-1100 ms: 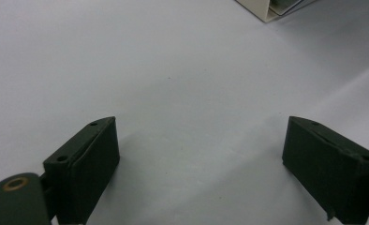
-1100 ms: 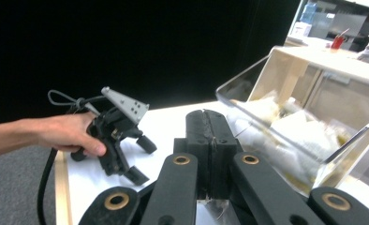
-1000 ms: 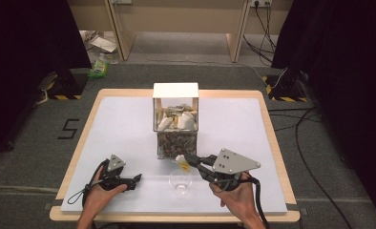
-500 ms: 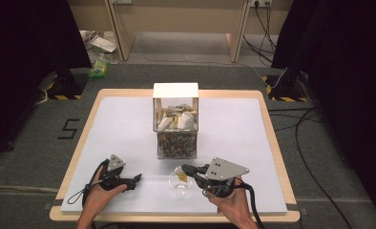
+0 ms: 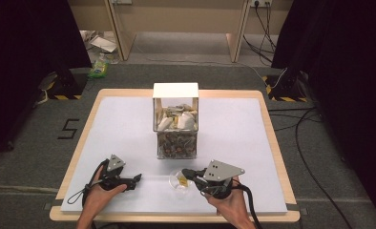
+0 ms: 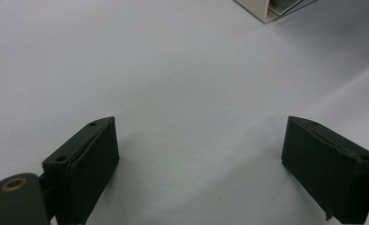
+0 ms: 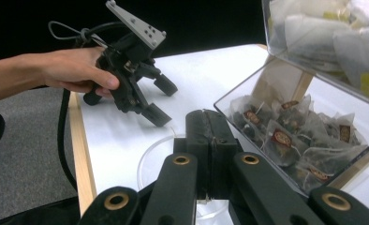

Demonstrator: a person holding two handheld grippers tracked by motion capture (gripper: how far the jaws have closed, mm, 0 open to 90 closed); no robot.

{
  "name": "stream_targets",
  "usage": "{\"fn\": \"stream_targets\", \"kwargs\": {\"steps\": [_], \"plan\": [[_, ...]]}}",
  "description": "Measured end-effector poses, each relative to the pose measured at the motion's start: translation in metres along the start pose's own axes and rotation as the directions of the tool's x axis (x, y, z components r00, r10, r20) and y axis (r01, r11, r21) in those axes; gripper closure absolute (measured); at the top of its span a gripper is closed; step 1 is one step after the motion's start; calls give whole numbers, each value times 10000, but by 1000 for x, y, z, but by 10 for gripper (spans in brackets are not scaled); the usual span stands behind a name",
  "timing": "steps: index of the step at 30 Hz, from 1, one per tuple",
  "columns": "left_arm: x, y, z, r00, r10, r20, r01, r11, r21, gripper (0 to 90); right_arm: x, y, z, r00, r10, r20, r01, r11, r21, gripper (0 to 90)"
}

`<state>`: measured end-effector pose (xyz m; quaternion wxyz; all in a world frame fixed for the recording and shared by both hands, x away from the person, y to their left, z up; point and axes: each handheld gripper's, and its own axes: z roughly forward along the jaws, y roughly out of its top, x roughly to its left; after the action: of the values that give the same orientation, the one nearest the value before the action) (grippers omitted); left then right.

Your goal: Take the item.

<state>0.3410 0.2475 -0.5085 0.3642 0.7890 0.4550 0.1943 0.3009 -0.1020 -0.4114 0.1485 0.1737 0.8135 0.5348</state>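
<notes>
A tea bag (image 5: 182, 180) is being held in the closed right gripper (image 5: 186, 174) over a clear dish (image 5: 180, 179), low in the middle. It looks light, soft and easily torn, so it is best pinched by its paper tag. The left gripper (image 5: 137, 178) is being kept open and empty.

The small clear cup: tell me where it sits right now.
In the high view the small clear cup sits on the white table near its front edge, just in front of the clear tea-bag box, under the right gripper.
</notes>
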Motion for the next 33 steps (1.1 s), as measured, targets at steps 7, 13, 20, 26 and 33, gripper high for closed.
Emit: {"fn": "stream_targets", "kwargs": {"steps": [7, 13, 20, 26, 33], "plan": [[0, 0, 0, 10000, -5, 4, 5, 10000, 1, 105, 0, -7, 7, 10000, 85, -45, -84, 9997, 230, 900], [0, 0, 0, 10000, -17, 23, 17, 10000, -14, 105, -2, -14, 13, 9996, 254, -94, -250, 9989, 397, 900], [0, 0, 0, 10000, -23, 33, 23, 10000, -12, 105, -4, -13, 11, 9992, 401, -83, -398, 9987, 328, 792], [0, 0, 0, 10000, -20, 15, 20, 10000, -4, 104, -10, -8, 6, 9975, 674, 230, -677, 9976, 141, 619], [0, 0, 0, 10000, -15, 15, 15, 10000, -4, 104, -21, -10, 0, 9925, 979, 738, -989, 9950, 101, 551]]}}
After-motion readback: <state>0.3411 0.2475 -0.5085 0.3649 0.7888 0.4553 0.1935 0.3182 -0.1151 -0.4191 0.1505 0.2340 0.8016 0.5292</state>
